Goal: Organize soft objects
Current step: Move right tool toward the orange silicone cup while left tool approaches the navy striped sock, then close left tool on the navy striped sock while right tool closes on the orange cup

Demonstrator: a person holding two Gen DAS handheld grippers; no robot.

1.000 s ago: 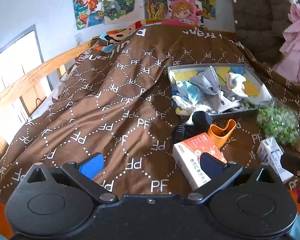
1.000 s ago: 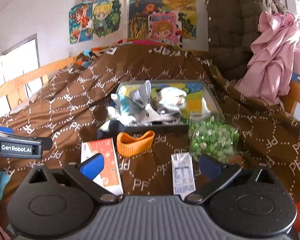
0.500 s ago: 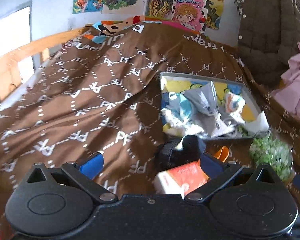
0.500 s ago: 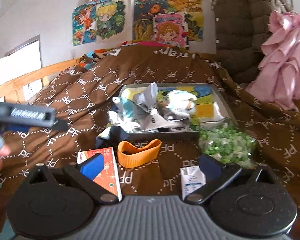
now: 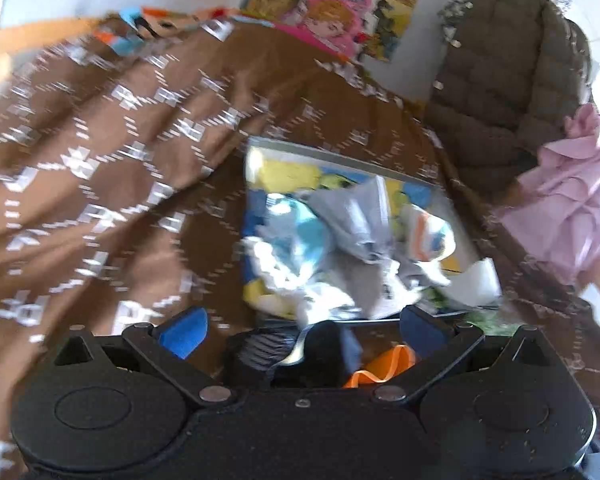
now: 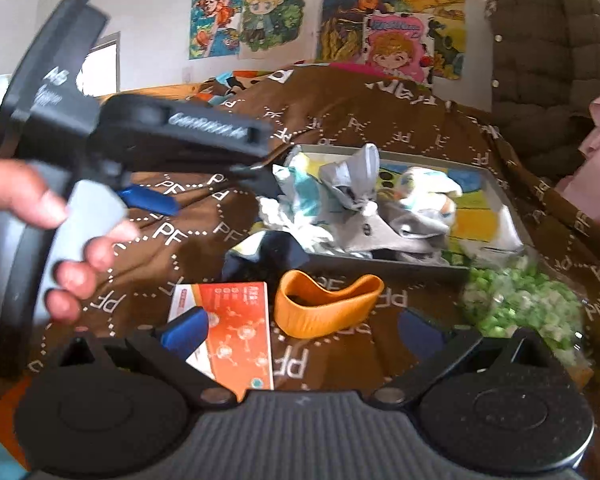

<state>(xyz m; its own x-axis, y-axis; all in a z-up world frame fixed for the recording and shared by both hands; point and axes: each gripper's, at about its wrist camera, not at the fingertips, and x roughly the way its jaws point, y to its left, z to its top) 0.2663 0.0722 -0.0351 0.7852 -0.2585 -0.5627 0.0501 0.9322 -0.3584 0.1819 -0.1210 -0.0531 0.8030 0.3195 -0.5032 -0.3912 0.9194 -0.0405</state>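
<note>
Socks (image 6: 364,208) lie in a messy pile inside a flat grey tray (image 6: 512,216) on a brown blanket (image 6: 380,108) with white letters. The socks are white, grey and light blue, and one grey sock sticks up in the middle of the pile. In the left wrist view the same pile (image 5: 340,248) looks blurry.

One dark sock (image 6: 260,256) lies on the blanket, touching the front edge of the tray at its left corner. Part of it is light. In the left wrist view this dark sock (image 5: 300,352) sits low between the two fingers of the left gripper (image 5: 300,326). The jaws are wide apart and hold nothing. I cannot tell if they touch the sock.

An orange band (image 6: 328,304) stands on its edge just in front of the tray. An orange and white box (image 6: 236,332) lies flat, in front of the tray and left of the band. A clear bag of green bits (image 6: 520,304) sits at the front right corner of the tray.

The right gripper (image 6: 300,332) is in front of the tray, over the box and the band. Its jaws are wide apart and empty. A hand (image 6: 60,240) holds the grey handle of the left gripper, well left of the tray.

Cartoon pictures (image 6: 260,12) hang on the wall behind the tray. A brown puffy coat (image 6: 548,60) and a pink cloth (image 5: 572,192) are to the right of it.
</note>
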